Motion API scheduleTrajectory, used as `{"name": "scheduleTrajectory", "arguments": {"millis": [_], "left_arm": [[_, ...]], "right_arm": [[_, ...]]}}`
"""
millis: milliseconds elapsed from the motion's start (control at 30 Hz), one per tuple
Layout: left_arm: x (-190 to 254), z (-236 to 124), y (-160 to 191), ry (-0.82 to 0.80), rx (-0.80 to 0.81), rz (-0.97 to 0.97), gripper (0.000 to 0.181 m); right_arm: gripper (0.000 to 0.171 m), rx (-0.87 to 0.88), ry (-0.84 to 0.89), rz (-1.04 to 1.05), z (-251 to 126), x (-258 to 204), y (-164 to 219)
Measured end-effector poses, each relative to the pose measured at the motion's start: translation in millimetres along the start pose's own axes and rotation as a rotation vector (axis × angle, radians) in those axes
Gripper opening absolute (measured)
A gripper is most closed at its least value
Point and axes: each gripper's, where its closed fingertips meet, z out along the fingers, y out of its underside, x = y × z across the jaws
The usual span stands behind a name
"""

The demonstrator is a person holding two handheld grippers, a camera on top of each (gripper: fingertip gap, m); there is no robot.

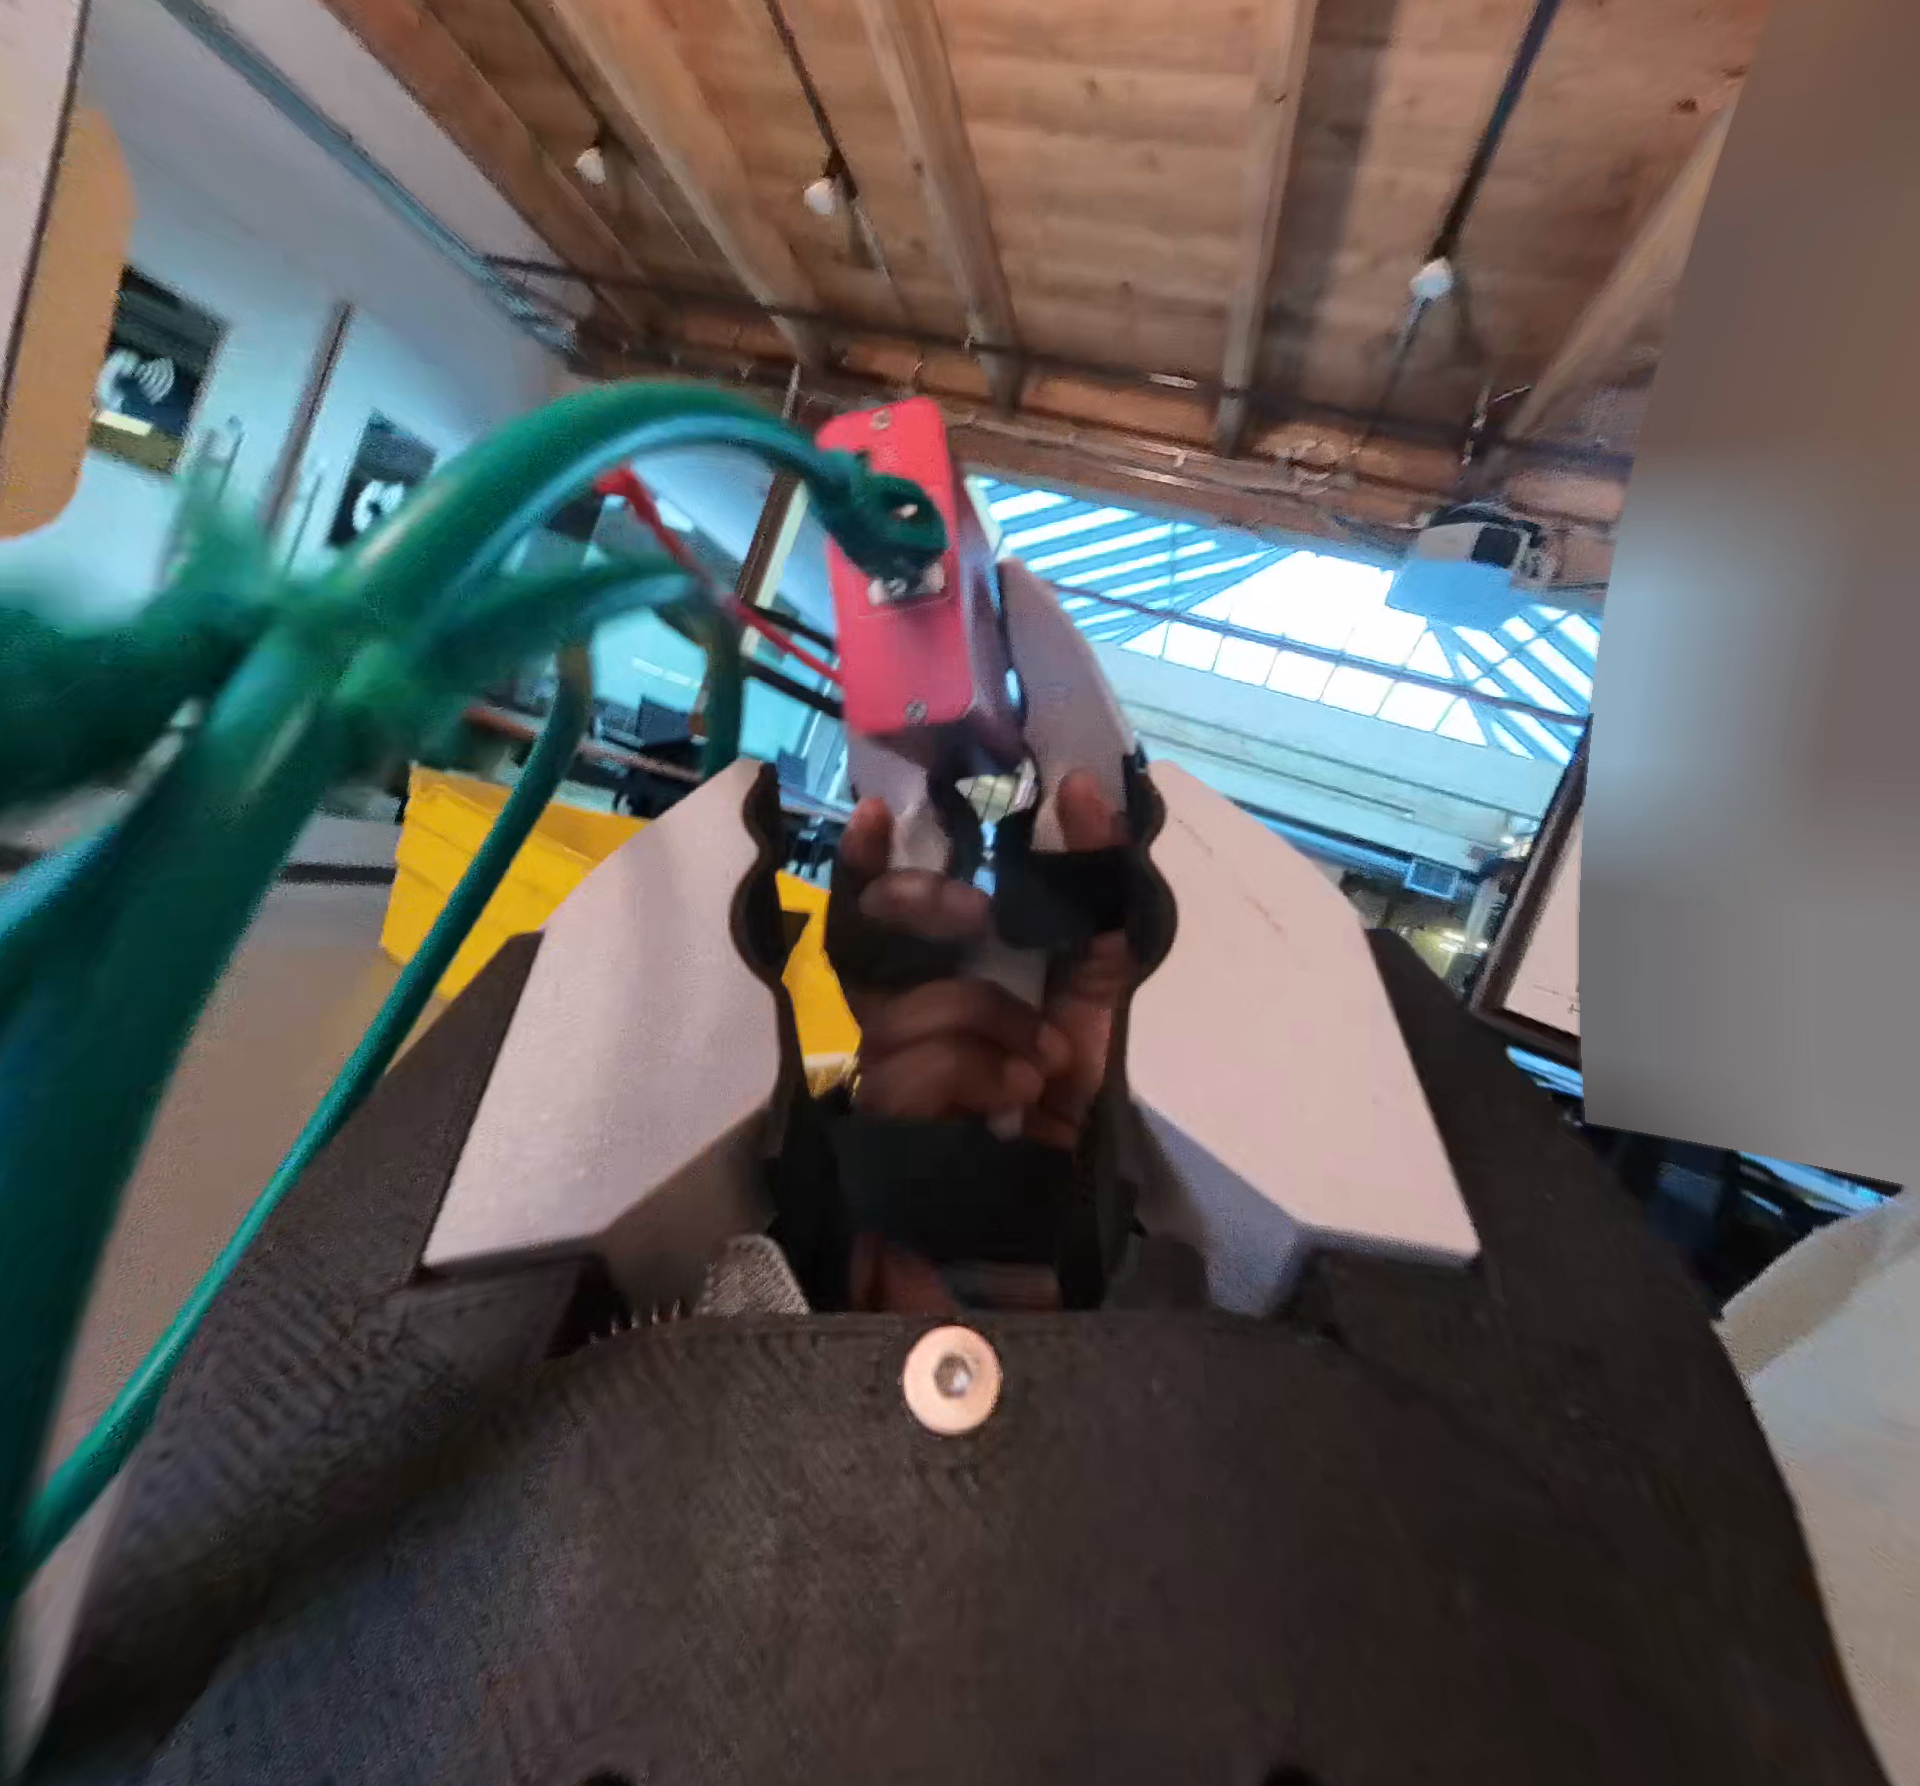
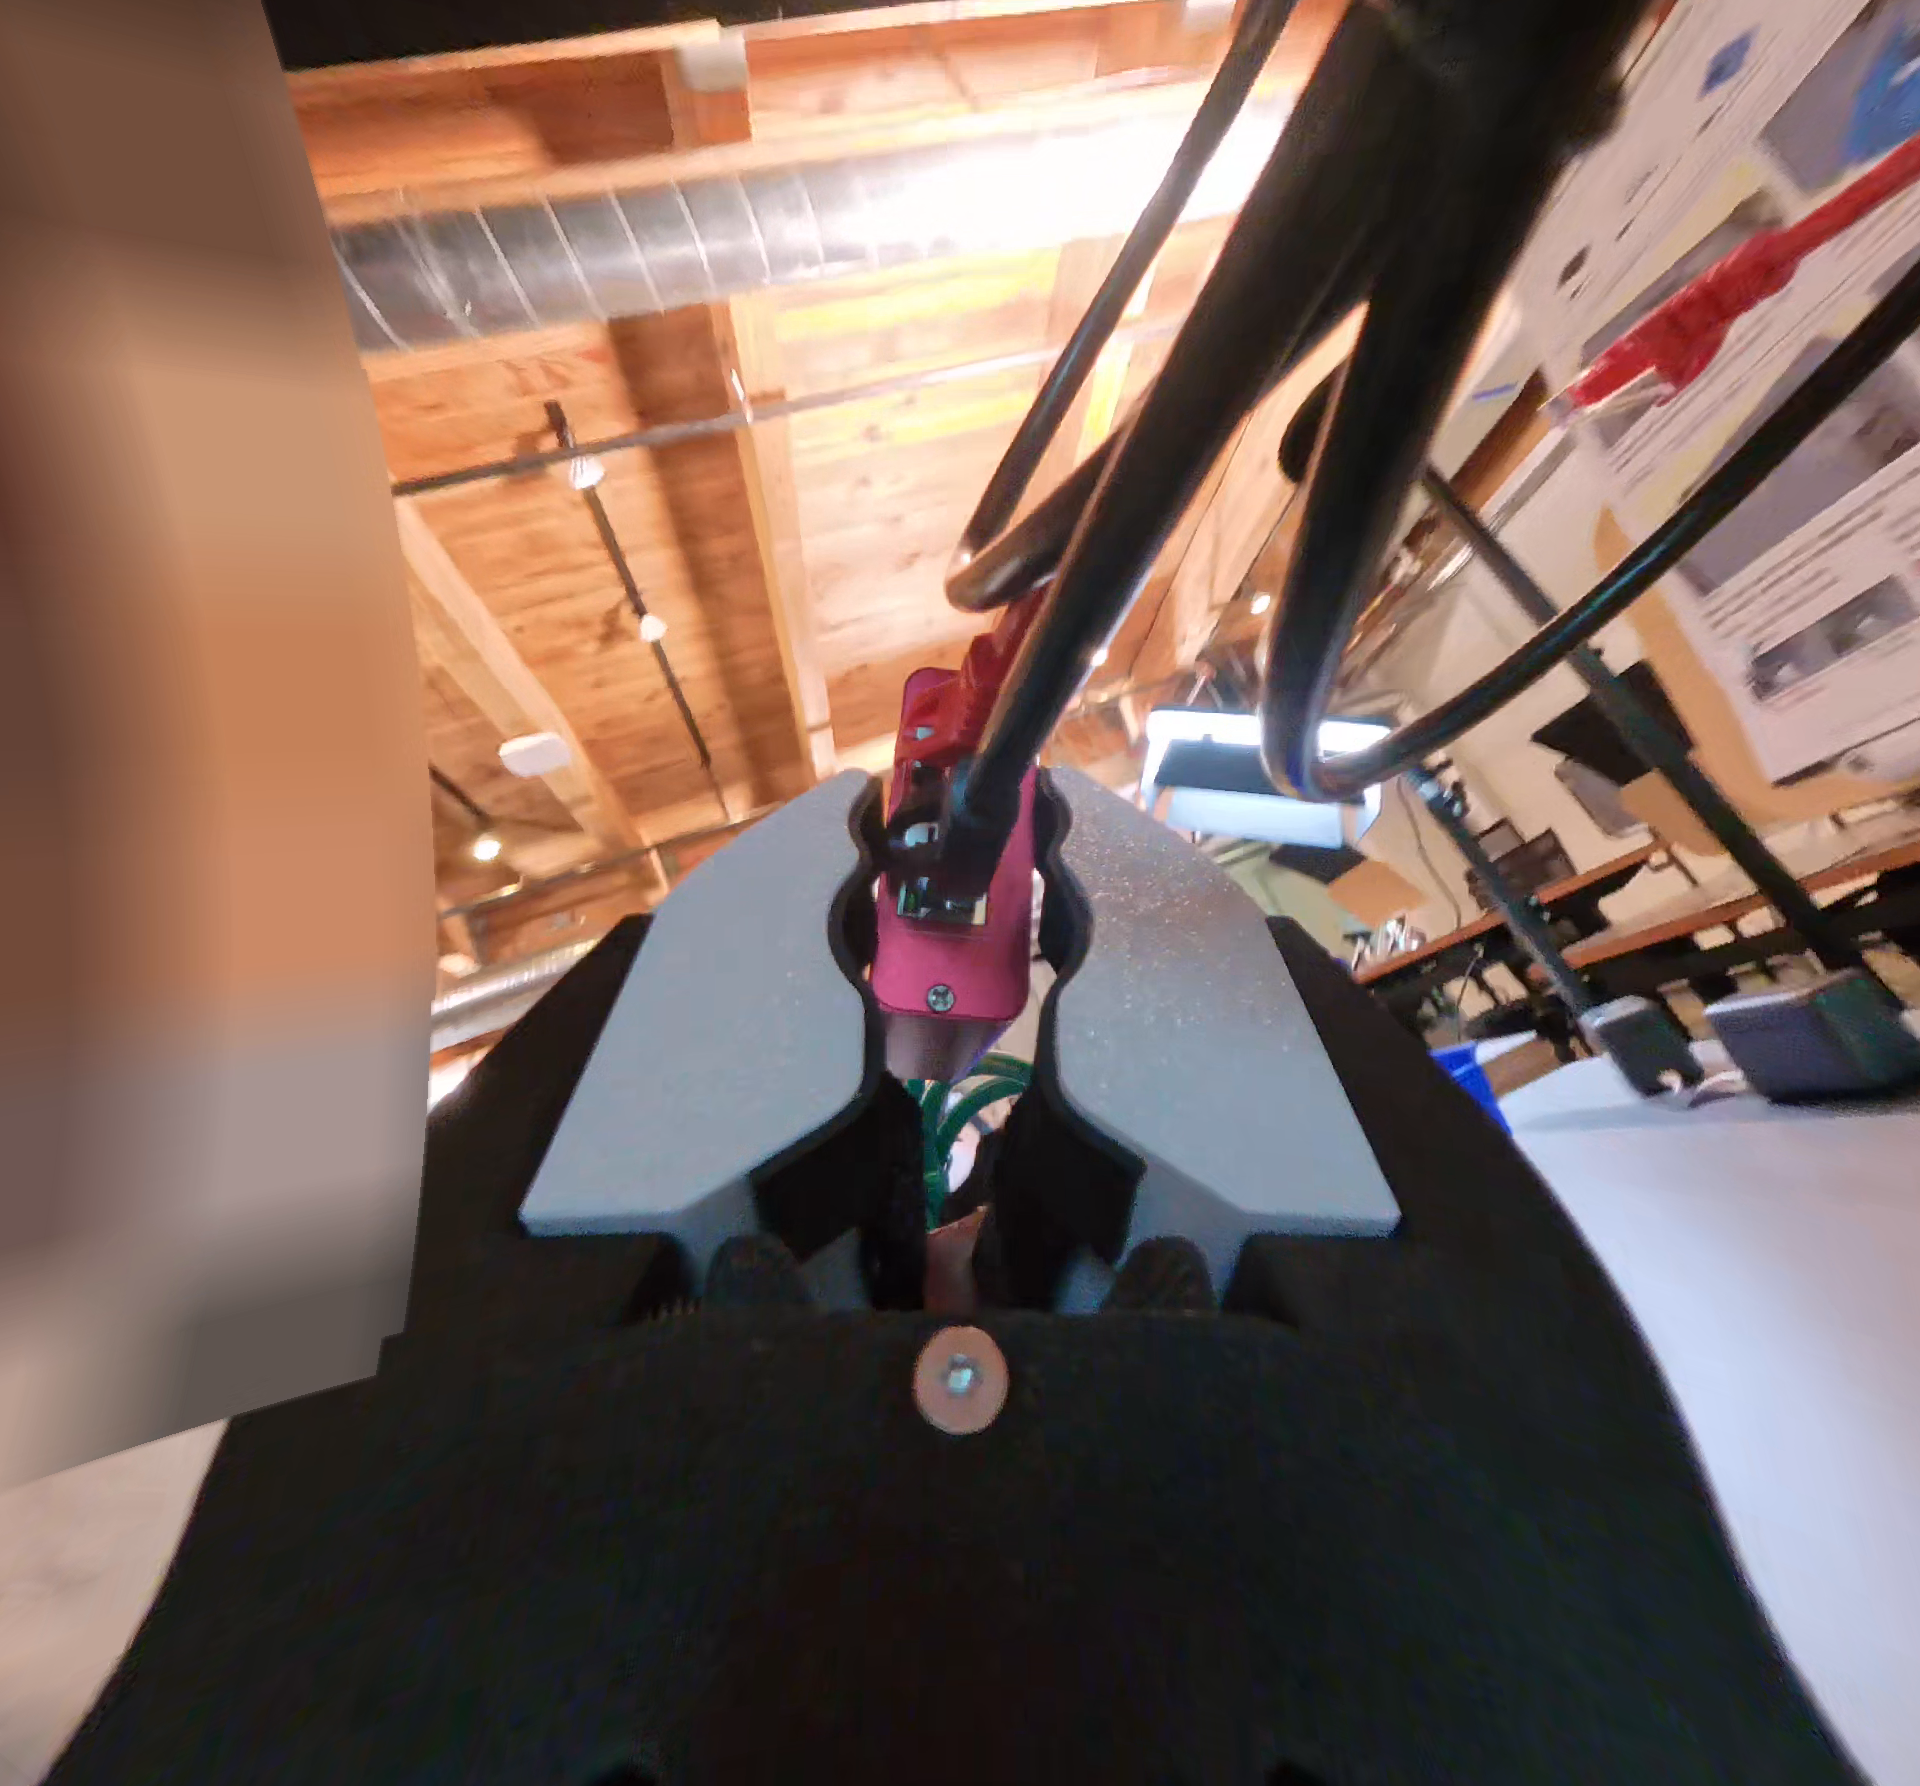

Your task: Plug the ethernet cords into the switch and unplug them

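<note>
My right gripper is shut on a small pink-red switch and holds it up in the air. A black cord and a red cord are plugged into the switch's face, and one port below them is empty. A loose red plug hangs at the upper right. In the left wrist view the switch sits ahead in the right gripper, which a gloved hand holds, with a green cord's plug in it. My left gripper is open and empty; green cords run past its left side.
A yellow bin stands behind on the left. A white table lies to the right, with a grey box and a blue bin at its far edge. Both views tilt up toward a wooden ceiling. One gripper's finger ends stand about 7 centimetres off the other's.
</note>
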Motion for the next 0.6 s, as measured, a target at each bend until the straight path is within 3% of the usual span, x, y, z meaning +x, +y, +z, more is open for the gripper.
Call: {"name": "scheduleTrajectory", "arguments": {"millis": [100, 233, 300, 367, 467, 600], "left_arm": [[3.7, 6.7, -16.0, 0.047, 0.058, -0.028, 0.069], [-18.9, -8.8, -40.7, 0.063, 0.217, -0.231, 0.037], [-26.7, -19.6, -42.4, 0.105, 0.239, -0.327, 0.030], [-34.4, -26.3, -42.7, 0.094, 0.233, -0.353, 0.029], [-32.0, -25.7, -40.1, 0.117, 0.184, -0.318, 0.030], [-30.7, -20.3, -26.9, 0.123, 0.070, -0.273, 0.032]], "right_arm": [[0.027, -0.155, -0.019, -0.006, 9.5, -5.8, 36.5], [0.027, -0.386, -0.004, -0.019, 13.9, -4.6, 72.6], [0.028, -0.500, 0.000, -0.055, 9.6, -1.0, 81.5], [0.033, -0.511, -0.006, -0.053, 6.6, 0.2, 75.7], [0.018, -0.535, -0.018, -0.060, 0.6, 2.0, 72.1], [0.015, -0.515, -0.041, -0.052, -1.5, 0.3, 69.4]]}}
